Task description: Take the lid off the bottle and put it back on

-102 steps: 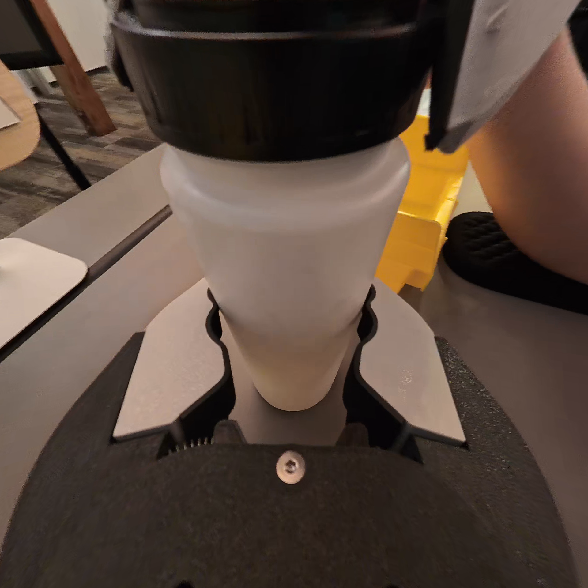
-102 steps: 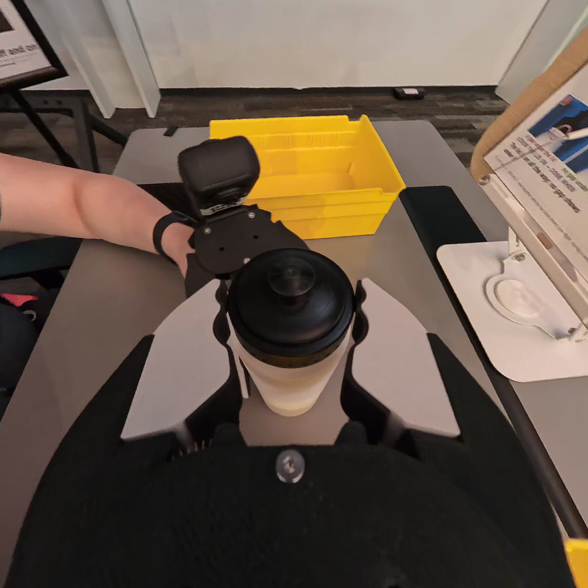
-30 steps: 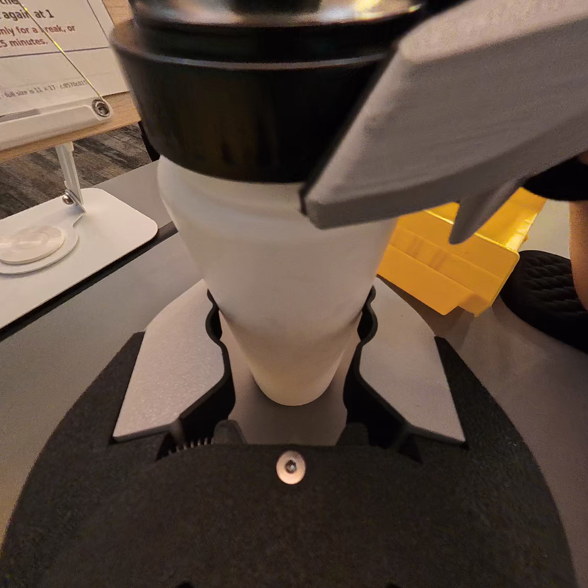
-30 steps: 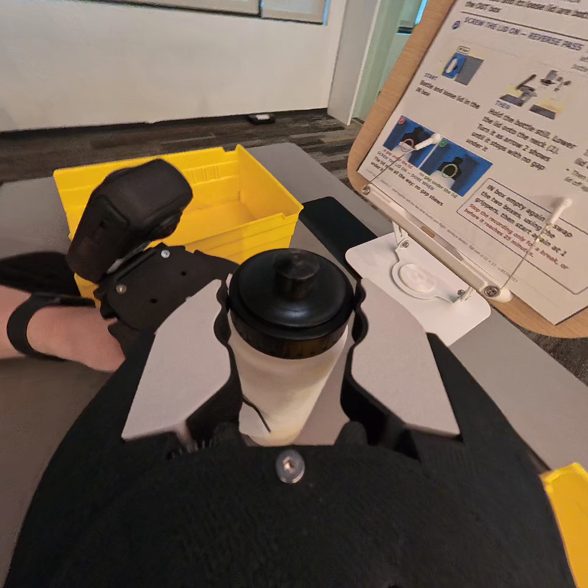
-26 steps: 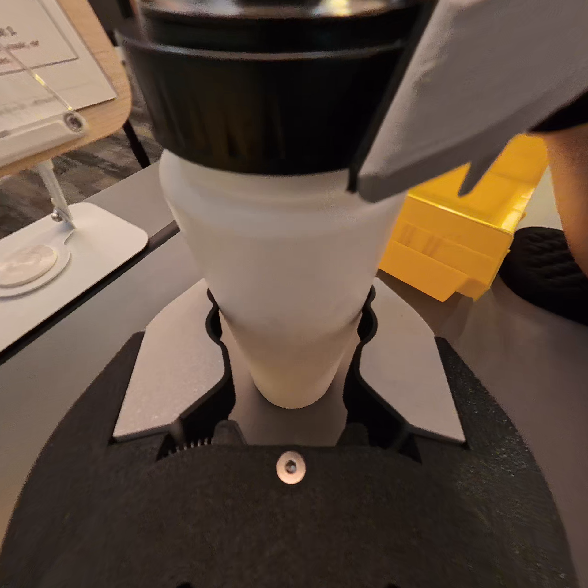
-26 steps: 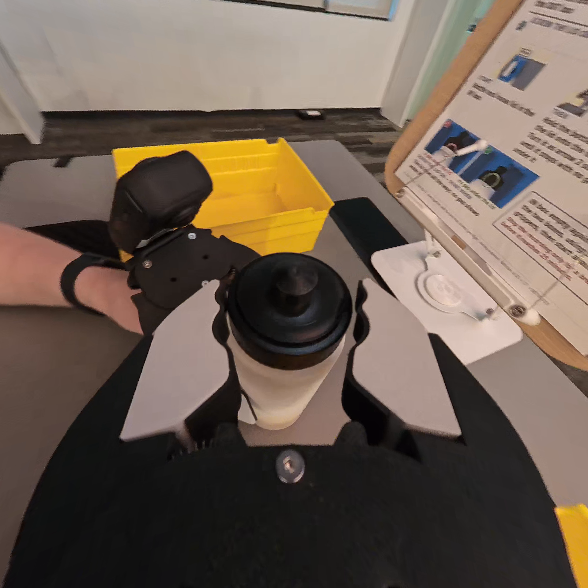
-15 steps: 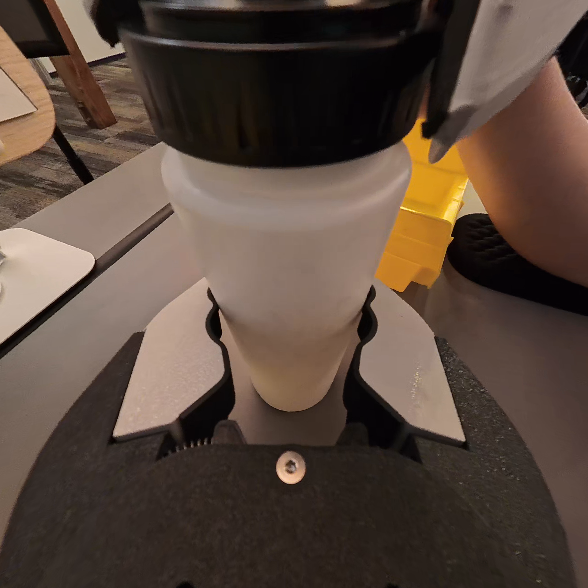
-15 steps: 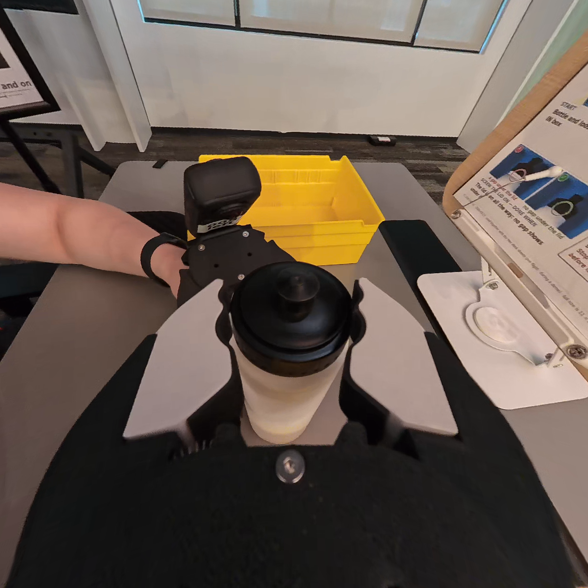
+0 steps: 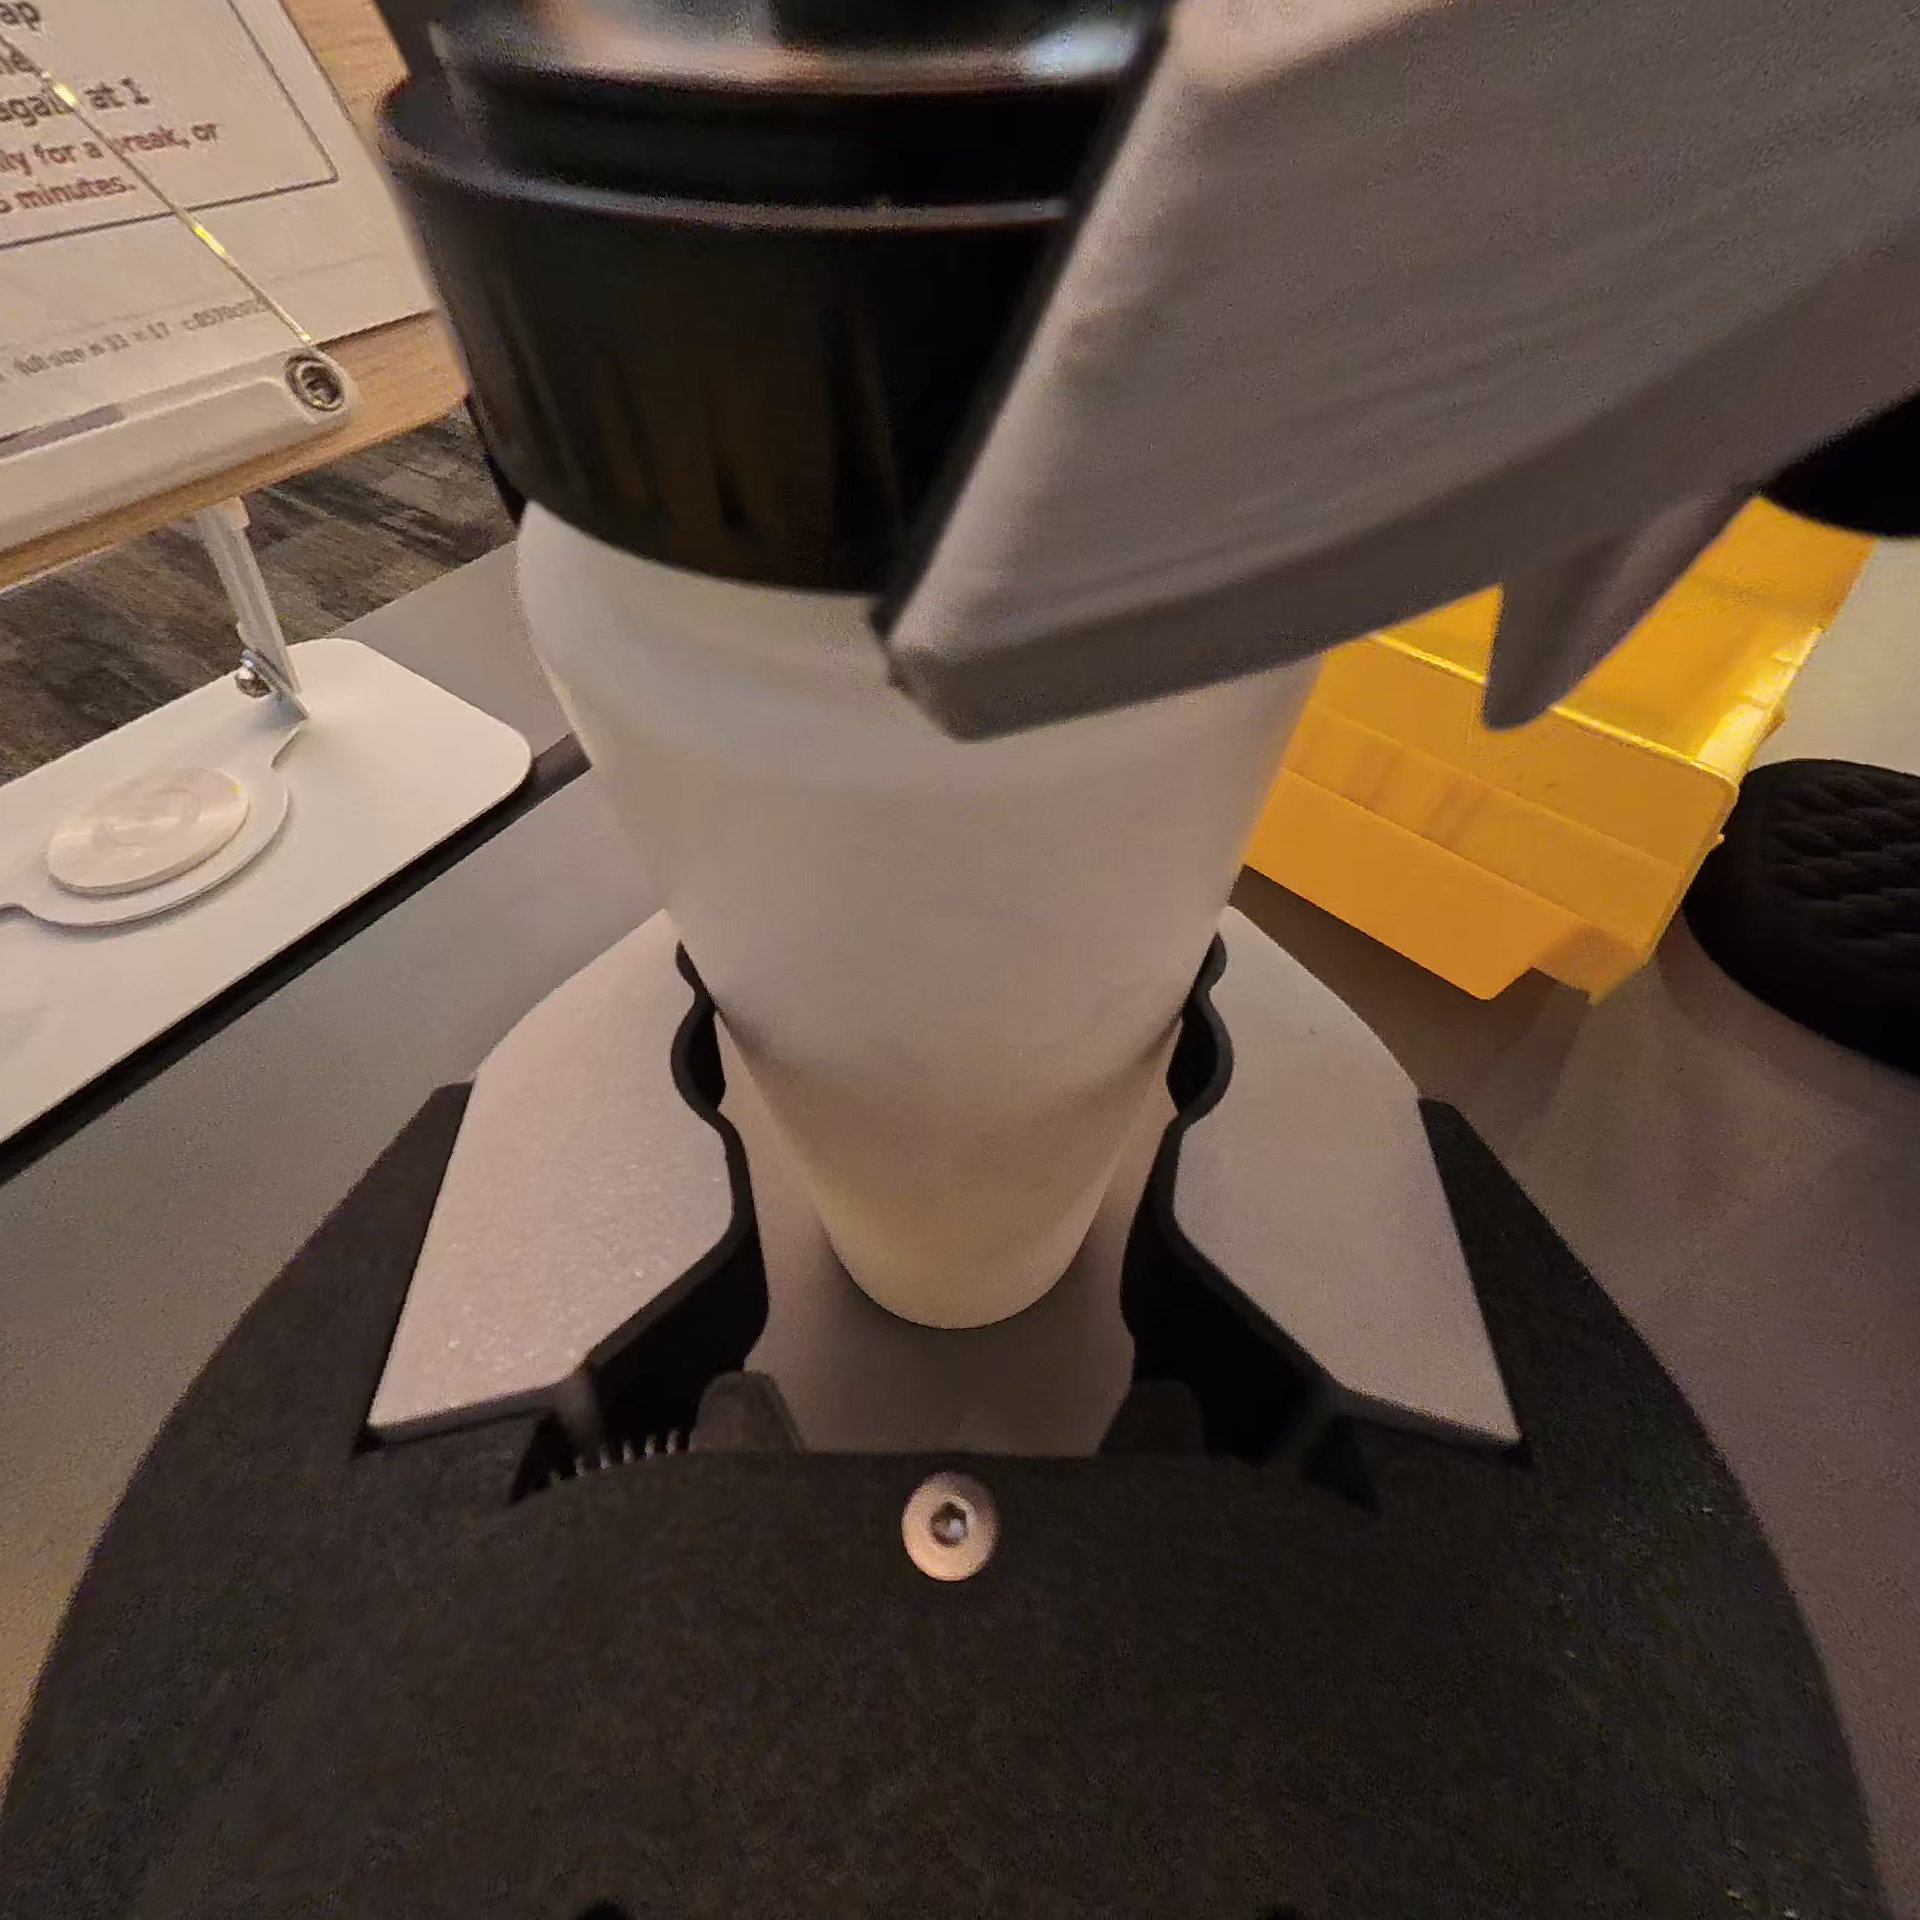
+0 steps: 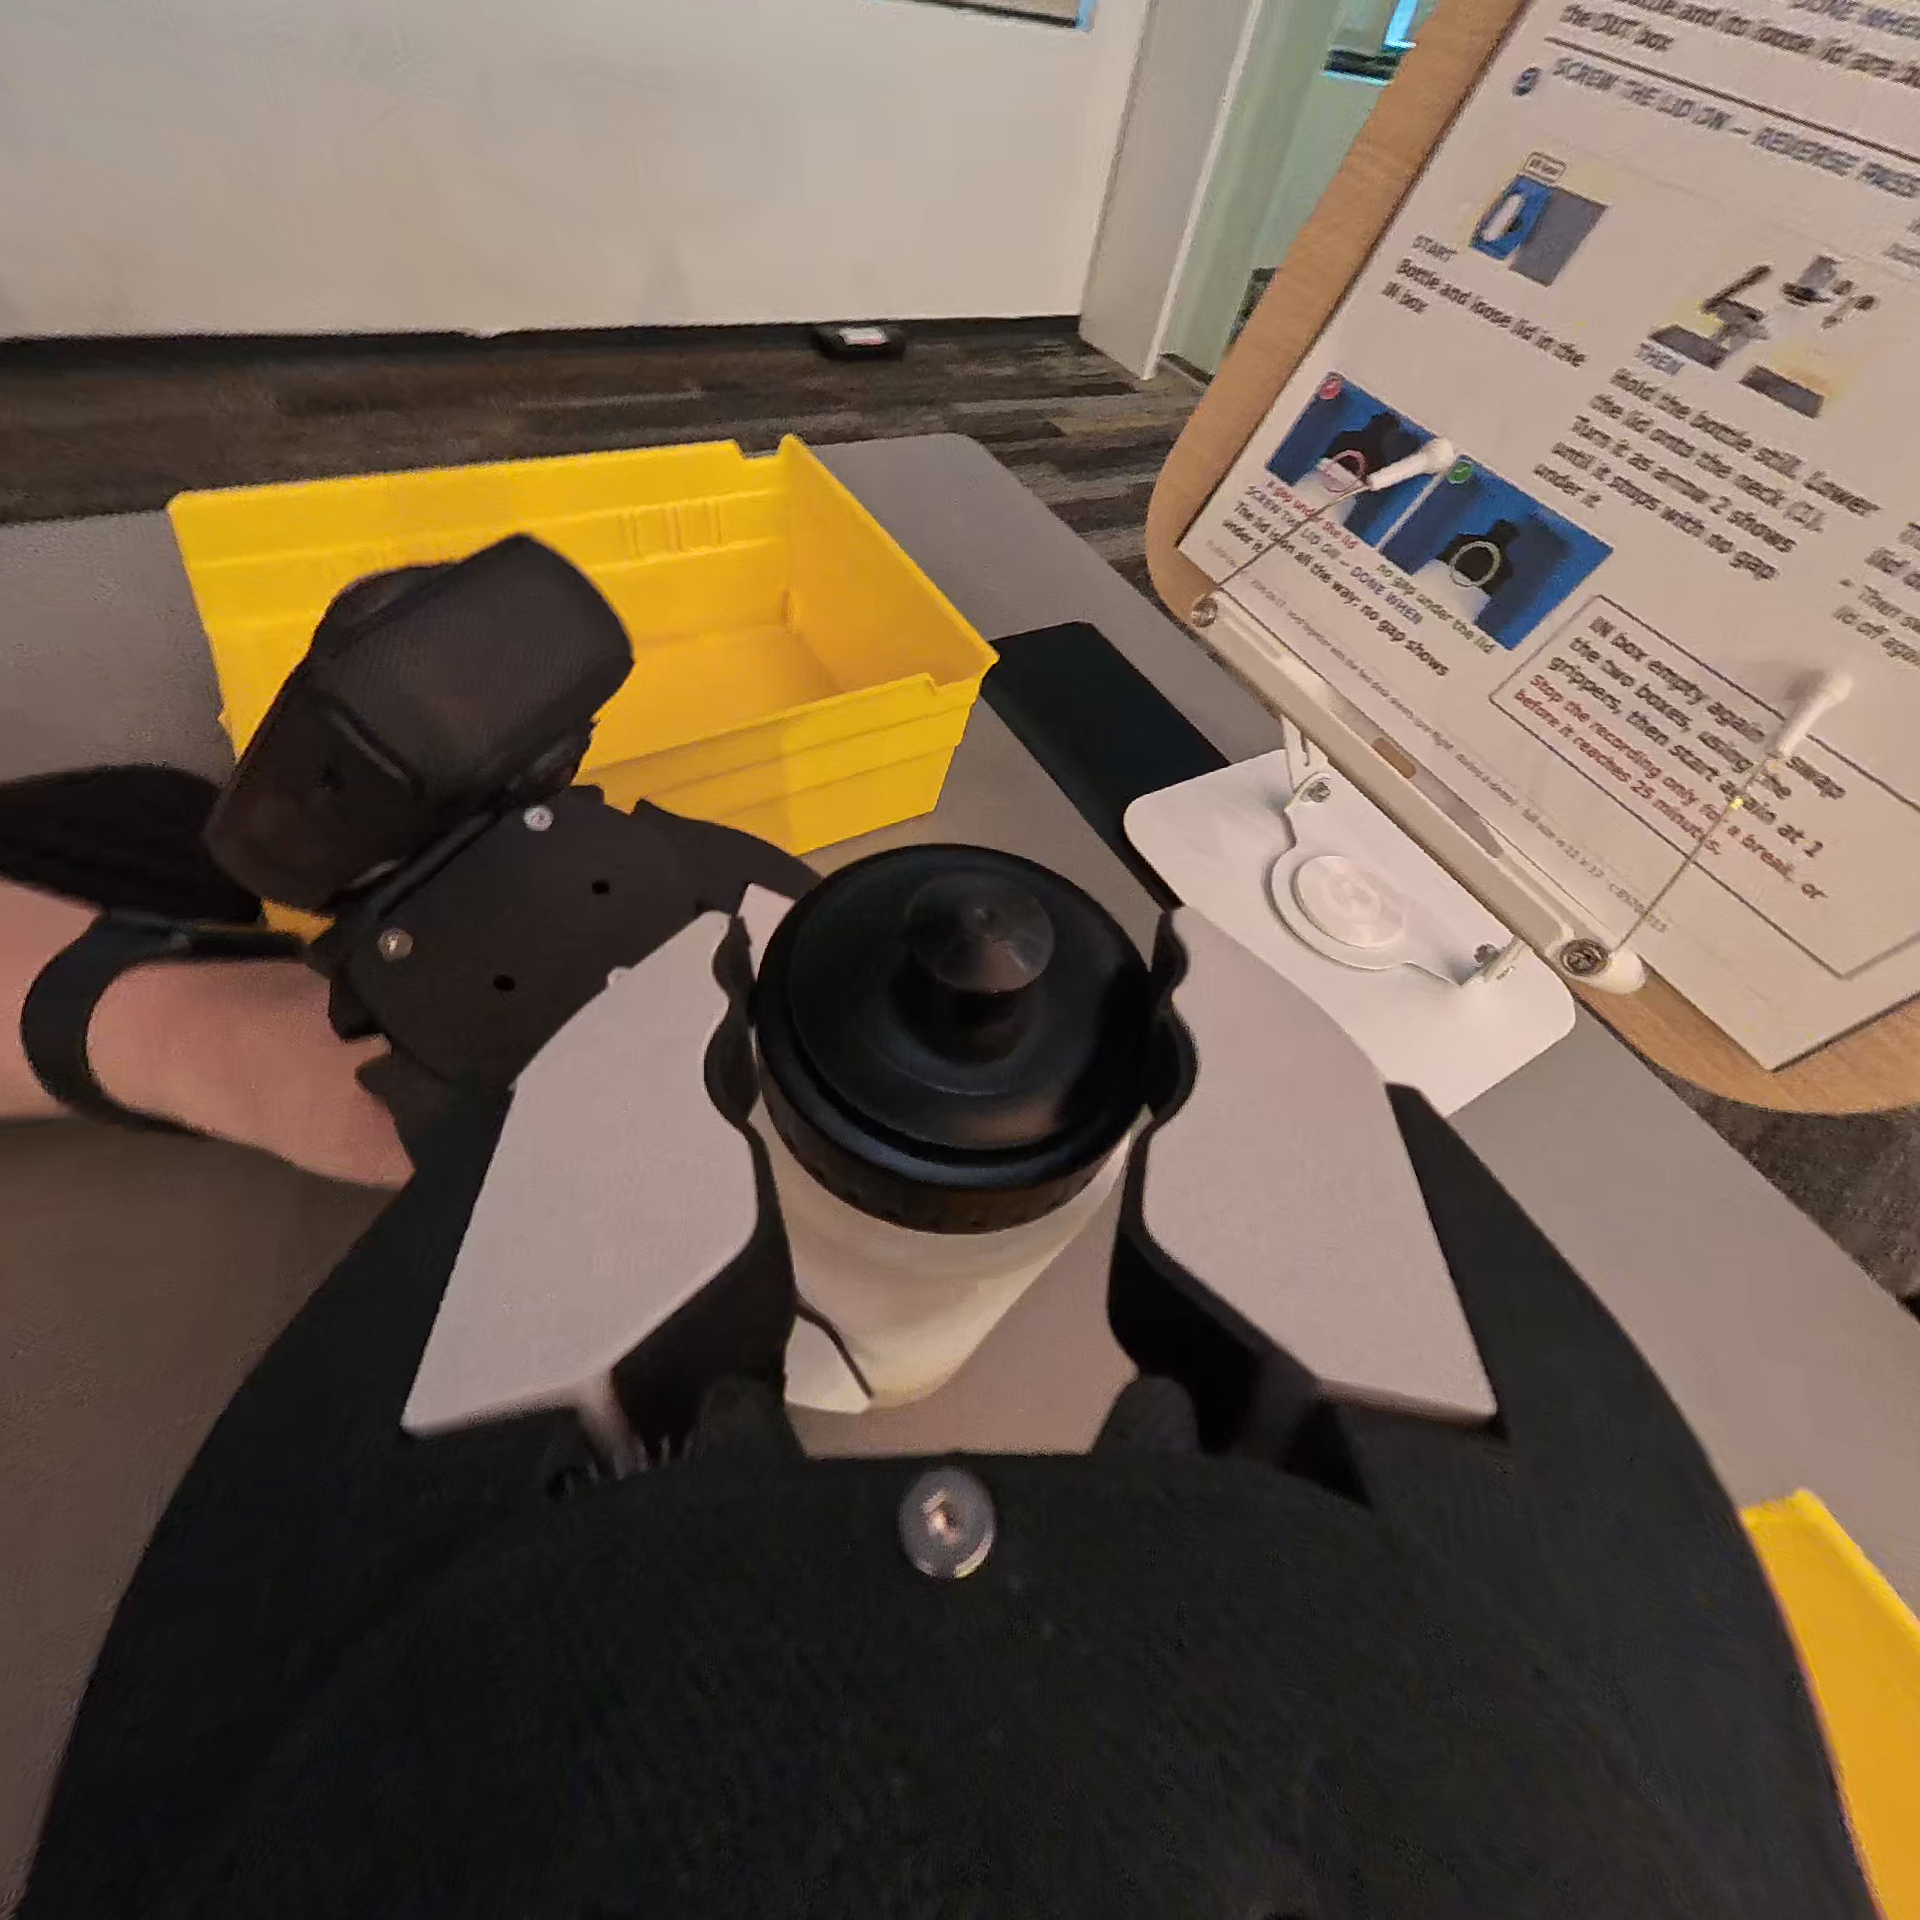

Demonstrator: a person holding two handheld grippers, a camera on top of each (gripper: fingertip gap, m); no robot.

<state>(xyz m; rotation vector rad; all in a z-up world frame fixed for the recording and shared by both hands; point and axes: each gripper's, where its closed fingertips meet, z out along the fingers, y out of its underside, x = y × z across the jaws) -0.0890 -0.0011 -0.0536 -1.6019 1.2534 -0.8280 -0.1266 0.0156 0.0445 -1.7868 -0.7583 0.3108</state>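
Jaws of both tools are closed on the one bottle [image 9: 914, 935]: we are pinching its white body low down with the left gripper [image 9: 951, 1070], and we are clamping the right gripper [image 10: 951, 1049] around the black lid [image 10: 951, 1039] at its top, each pair of jaws pressing on opposite sides with no gap showing. We are holding the bottle upright, its base seeming to rest on the grey bench [image 10: 1621, 1184], with the yellow bin [image 10: 665, 644] beyond it and the white stand base [image 10: 1340, 914] of the instruction board [image 10: 1621, 499] to the right of it. We are judging that we are turning the lid on its thread, though which way we cannot tell, and the skirt is looking seated against the bottle's shoulder. To do this well, we are keeping the left grip firm so the soft body is not spinning with the lid, keeping the right jaws level on the ribbed skirt rather than on the spout, and rotating about the bottle's own axis without tilting, so the thread is not binding.
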